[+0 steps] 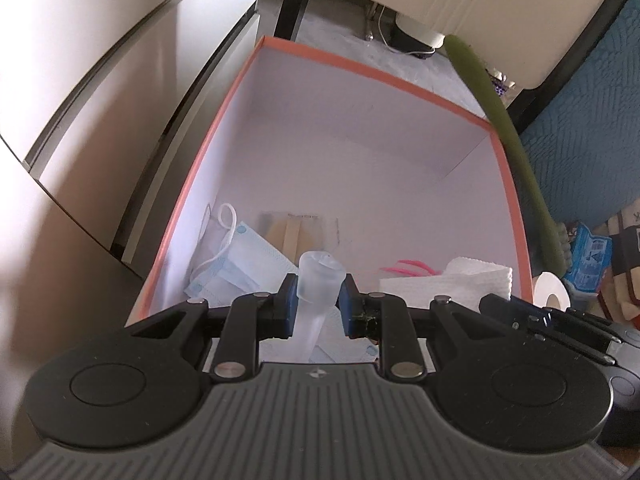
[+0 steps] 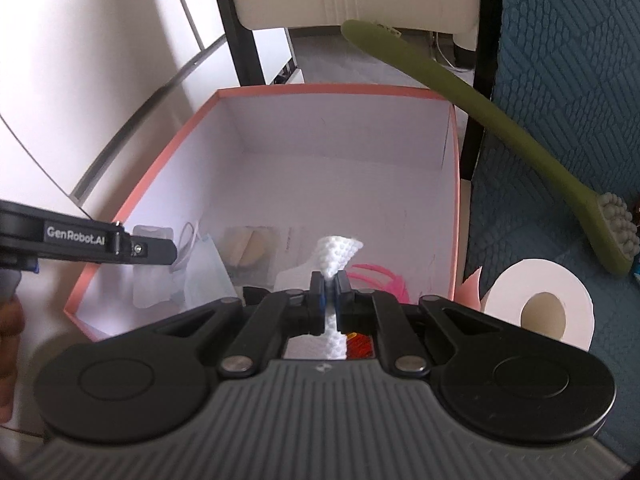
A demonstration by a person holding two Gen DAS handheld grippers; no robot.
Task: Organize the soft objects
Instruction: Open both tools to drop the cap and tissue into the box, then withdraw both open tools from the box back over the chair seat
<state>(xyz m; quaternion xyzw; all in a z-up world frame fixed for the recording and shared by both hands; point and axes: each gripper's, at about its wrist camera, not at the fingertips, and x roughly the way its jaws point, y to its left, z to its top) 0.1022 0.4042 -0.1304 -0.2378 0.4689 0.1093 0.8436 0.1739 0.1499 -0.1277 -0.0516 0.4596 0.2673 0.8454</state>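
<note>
Holding over the pink-rimmed box (image 1: 400,80): left gripper (image 1: 318,300) clamped on a translucent soft piece (image 1: 320,276), right gripper (image 2: 329,294) pinching white paper towel (image 2: 338,252). Masks (image 1: 244,256) etc. already inside; toilet roll (image 2: 540,308) & green brush (image 2: 480,120) still outside, approx. halfway.

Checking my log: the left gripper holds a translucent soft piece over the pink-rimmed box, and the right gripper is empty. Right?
Not quite. The right gripper is not empty: the right wrist view shows it shut on a white paper towel. The rest stands.
</note>
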